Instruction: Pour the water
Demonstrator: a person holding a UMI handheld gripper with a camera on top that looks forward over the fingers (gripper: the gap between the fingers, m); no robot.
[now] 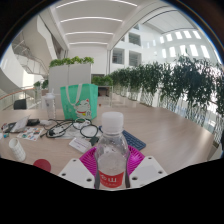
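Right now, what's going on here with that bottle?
A person's hand-held claw has a clear water bottle between its two fingers, pads at each side of it. The bottle is upright with its white cap on, so no pouring has begun. It is at a wooden table cluttered with cables and small items, a green bag standing beyond them. Whether the fingers press the bottle cannot be seen.
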